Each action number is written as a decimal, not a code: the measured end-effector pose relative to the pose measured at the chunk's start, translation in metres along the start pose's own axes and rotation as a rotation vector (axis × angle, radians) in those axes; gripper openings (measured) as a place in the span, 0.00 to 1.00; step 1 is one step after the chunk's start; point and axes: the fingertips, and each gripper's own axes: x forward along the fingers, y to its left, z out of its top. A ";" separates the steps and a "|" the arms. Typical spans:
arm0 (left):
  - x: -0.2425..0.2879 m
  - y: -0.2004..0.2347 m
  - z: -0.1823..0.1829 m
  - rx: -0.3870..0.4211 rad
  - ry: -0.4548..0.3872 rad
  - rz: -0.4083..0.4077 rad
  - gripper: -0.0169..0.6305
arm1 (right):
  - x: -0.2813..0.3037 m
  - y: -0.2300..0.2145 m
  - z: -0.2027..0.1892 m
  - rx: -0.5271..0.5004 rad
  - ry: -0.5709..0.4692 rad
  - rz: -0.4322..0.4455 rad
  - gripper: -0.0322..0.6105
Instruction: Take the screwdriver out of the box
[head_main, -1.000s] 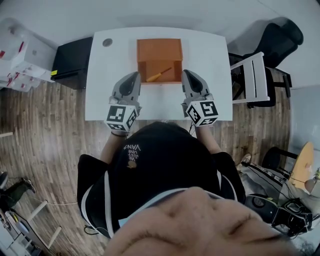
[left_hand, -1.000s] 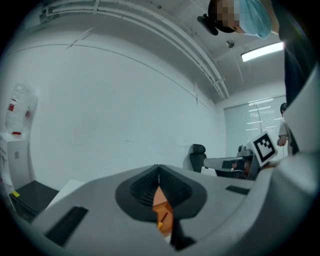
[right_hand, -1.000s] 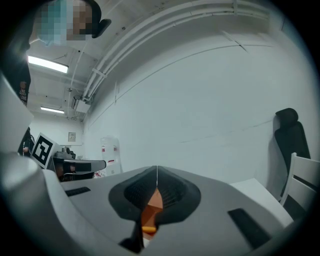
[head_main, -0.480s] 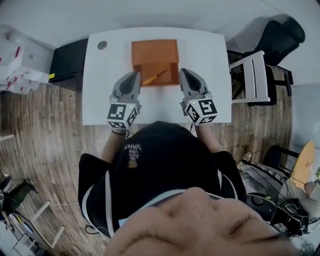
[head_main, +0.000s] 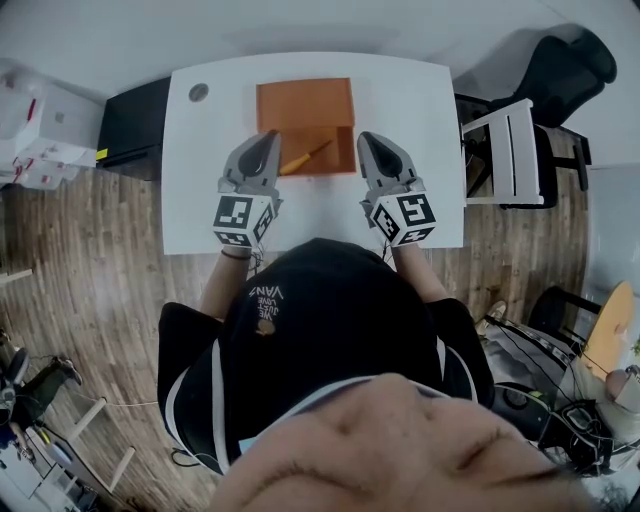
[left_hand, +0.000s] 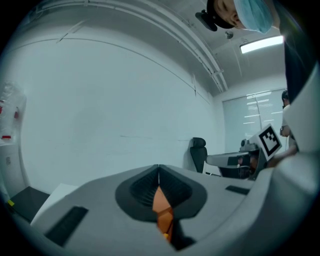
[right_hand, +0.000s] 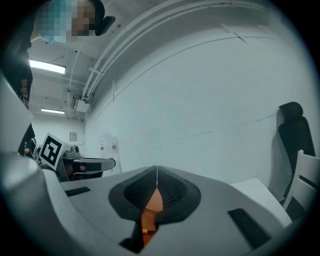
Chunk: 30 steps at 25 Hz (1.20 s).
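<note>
An open orange box (head_main: 303, 103) sits at the middle of the white table (head_main: 200, 190). Inside it, near the front, lies a screwdriver (head_main: 305, 157) with a yellow-orange handle, set at a slant. My left gripper (head_main: 266, 137) is shut and empty, its tips at the box's front left corner. My right gripper (head_main: 363, 139) is also shut and empty, at the front right corner. In the left gripper view the jaws (left_hand: 159, 169) meet, with a sliver of the orange box (left_hand: 161, 206) showing below them. The right gripper view shows the same: shut jaws (right_hand: 157, 171) over the box (right_hand: 151, 209).
A grey round cable hole (head_main: 198, 92) is in the table's far left corner. A black cabinet (head_main: 130, 125) and white boxes (head_main: 40, 130) stand left of the table. A white chair (head_main: 510, 150) and a black office chair (head_main: 565, 75) stand to the right.
Both grippers have moved forward over the table towards the box and now flank its front corners. Their jaws stay shut. The screwdriver has not moved.
</note>
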 end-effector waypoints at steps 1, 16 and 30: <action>0.003 0.001 0.000 0.007 0.002 -0.003 0.05 | 0.001 -0.001 0.000 0.001 0.000 -0.001 0.07; 0.047 -0.005 -0.033 0.078 0.114 -0.060 0.05 | 0.011 -0.012 -0.006 0.017 0.024 -0.005 0.07; 0.068 -0.012 -0.077 0.079 0.242 -0.093 0.05 | 0.012 -0.019 -0.015 0.025 0.047 -0.007 0.07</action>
